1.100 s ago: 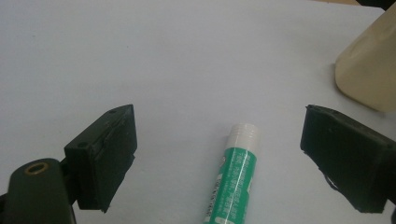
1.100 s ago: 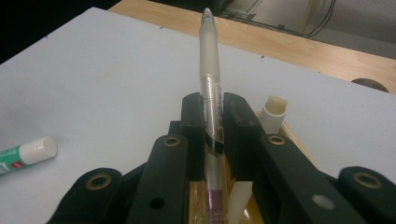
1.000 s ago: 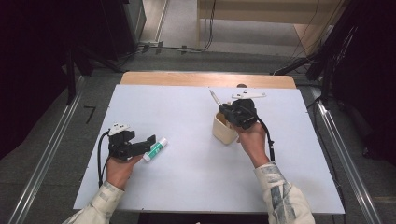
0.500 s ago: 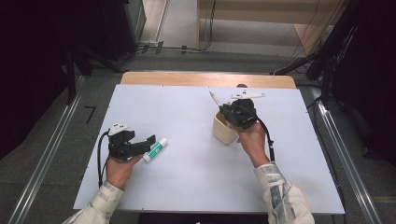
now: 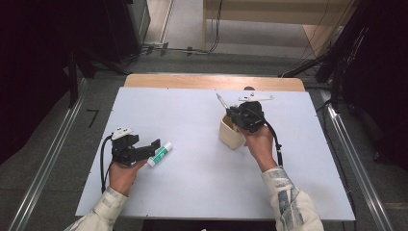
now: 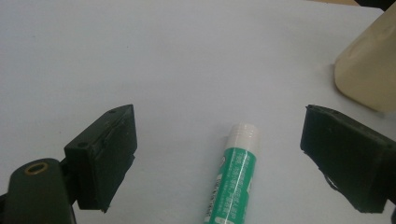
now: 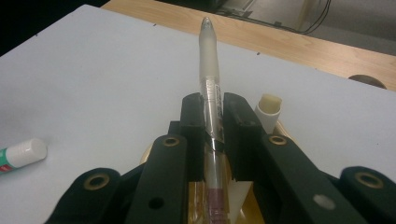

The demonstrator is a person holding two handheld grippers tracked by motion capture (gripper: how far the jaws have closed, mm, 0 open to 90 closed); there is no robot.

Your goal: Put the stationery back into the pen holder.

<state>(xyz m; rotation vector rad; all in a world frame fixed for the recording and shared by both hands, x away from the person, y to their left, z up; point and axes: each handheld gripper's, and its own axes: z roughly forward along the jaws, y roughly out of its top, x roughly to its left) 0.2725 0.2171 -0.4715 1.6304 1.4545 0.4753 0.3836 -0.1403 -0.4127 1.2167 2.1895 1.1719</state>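
The pen (image 7: pixel 208 93), a slim clear-plastic barrel with a frosted cap, stands clamped between the right gripper (image 7: pixel 214 122)'s 2 jaws over the smooth cream cup (image 5: pixel 231 133), while the left gripper (image 6: pixel 219 154) gapes around a green-and-white glue stick (image 6: pixel 236 175) lying on the white table (image 5: pixel 192 115).

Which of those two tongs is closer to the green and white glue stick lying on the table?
The left. The left tongs are open with the green and white glue stick lying between their jaws. The right tongs are across the white table, over the beige cup, clamping a clear pen.
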